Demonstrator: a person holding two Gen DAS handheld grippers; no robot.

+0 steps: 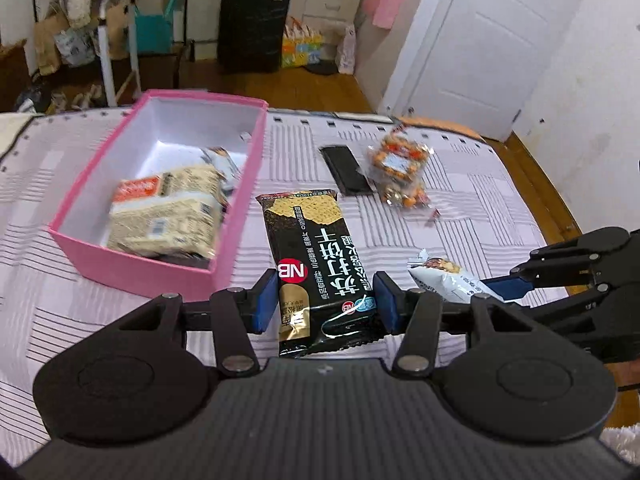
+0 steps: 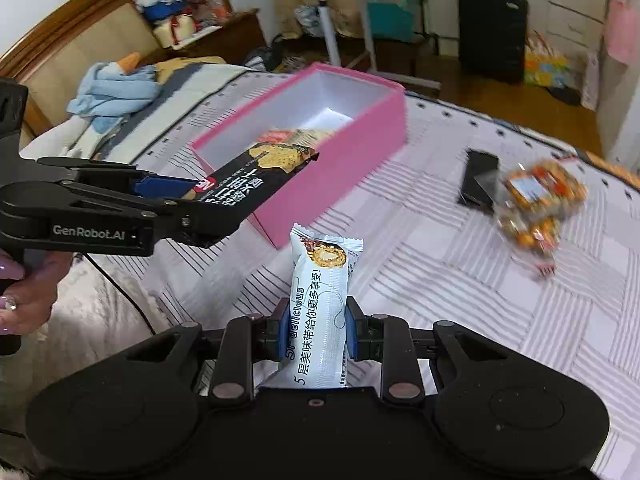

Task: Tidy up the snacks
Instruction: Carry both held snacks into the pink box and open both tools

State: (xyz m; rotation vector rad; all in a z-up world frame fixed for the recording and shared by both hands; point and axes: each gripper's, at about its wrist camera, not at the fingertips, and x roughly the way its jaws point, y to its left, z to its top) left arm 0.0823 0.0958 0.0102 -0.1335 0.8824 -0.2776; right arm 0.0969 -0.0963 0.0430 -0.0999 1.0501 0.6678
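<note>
The left claw (image 1: 326,296) is clenched on a black cracker packet (image 1: 316,268), its blue pads pressing the packet's two long edges low in the left wrist frame, with the packet lifted above the bed (image 1: 460,208). The right claw (image 2: 318,328) grips a pale blue and white snack bar (image 2: 320,308) that stands up between its pads at the lower middle of the right wrist frame. A hand (image 2: 24,296) at the left edge of that frame holds the left tool. To the upper left of the black packet, an open pink box (image 1: 100,184) sits on the striped bedcover with a beige cracker pack (image 1: 168,212) lying inside it and more wrappers partly hidden behind that. To the upper right of the packet a flat black object (image 1: 346,170) lies on the bed, just beside a clear bag of orange snacks (image 1: 400,168). Beyond the bed, a black suitcase (image 1: 252,26) stands at the top of the frame, with a white door (image 1: 480,40) at upper right.
</note>
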